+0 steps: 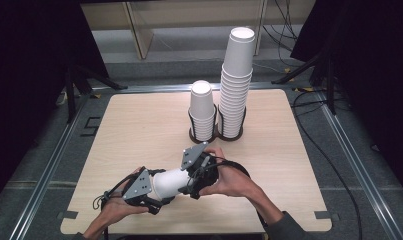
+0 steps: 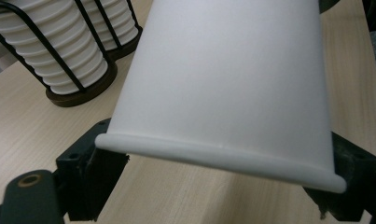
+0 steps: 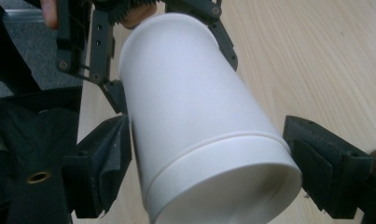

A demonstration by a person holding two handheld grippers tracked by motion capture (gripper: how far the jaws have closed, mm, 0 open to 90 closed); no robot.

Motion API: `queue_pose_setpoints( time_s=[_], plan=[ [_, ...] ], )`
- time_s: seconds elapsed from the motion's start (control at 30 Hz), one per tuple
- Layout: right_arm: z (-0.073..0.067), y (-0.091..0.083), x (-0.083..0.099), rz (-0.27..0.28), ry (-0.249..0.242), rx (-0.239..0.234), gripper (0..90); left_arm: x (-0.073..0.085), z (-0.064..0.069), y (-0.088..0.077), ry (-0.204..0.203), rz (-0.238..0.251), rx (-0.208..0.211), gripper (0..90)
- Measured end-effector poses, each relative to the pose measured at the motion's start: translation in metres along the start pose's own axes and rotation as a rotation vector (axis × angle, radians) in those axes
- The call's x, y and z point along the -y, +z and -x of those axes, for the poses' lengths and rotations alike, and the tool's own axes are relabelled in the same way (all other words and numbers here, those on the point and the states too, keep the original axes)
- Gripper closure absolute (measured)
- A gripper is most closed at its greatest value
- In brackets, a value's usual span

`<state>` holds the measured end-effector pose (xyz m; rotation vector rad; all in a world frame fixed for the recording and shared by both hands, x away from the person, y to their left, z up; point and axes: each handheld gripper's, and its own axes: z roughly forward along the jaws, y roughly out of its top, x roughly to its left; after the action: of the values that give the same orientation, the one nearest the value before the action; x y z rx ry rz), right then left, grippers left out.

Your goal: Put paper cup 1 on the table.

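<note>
Paper cup (image 1: 168,182): left gripper (image 1: 156,192) clamping its rim end; right gripper (image 1: 191,182) straddling its base, jaws not quite pinching. Thin wall is risking crushing under squeeze.

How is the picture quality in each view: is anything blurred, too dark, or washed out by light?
High view: table evenly lit, surroundings almost black, top of the taller cup stack nearly washed out. Left gripper view: the held paper cup is bright and featureless, slightly soft, its rim sharp; the jaws are dark. Right gripper view: the cup's base end looks soft, with a shadow inside it.
</note>
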<state>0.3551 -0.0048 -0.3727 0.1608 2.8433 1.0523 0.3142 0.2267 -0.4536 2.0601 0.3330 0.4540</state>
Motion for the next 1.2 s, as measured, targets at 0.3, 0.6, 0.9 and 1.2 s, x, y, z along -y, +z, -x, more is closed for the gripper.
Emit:
queue_pose_setpoints(
  time_s=[0.3,0.6,0.9,1.2],
  plan=[
    [-0.001,0.008,0.002,-0.055,-0.028,-0.044,17.3,-0.001,0.002,0.0,0.007,0.014,0.013,13.8],
    [0.0,0.015,0.002,-0.079,-0.063,-0.069,19.3,-0.002,0.002,0.0,0.019,-0.002,0.035,13.9],
    [-0.001,0.018,0.004,-0.099,-0.097,-0.1,23.6,0.002,0.0,-0.001,0.032,-0.003,0.064,13.3],
    [0.003,0.013,0.006,-0.052,-0.1,-0.128,24.1,0.004,-0.003,-0.002,-0.025,0.092,0.086,8.7]
  ],
)
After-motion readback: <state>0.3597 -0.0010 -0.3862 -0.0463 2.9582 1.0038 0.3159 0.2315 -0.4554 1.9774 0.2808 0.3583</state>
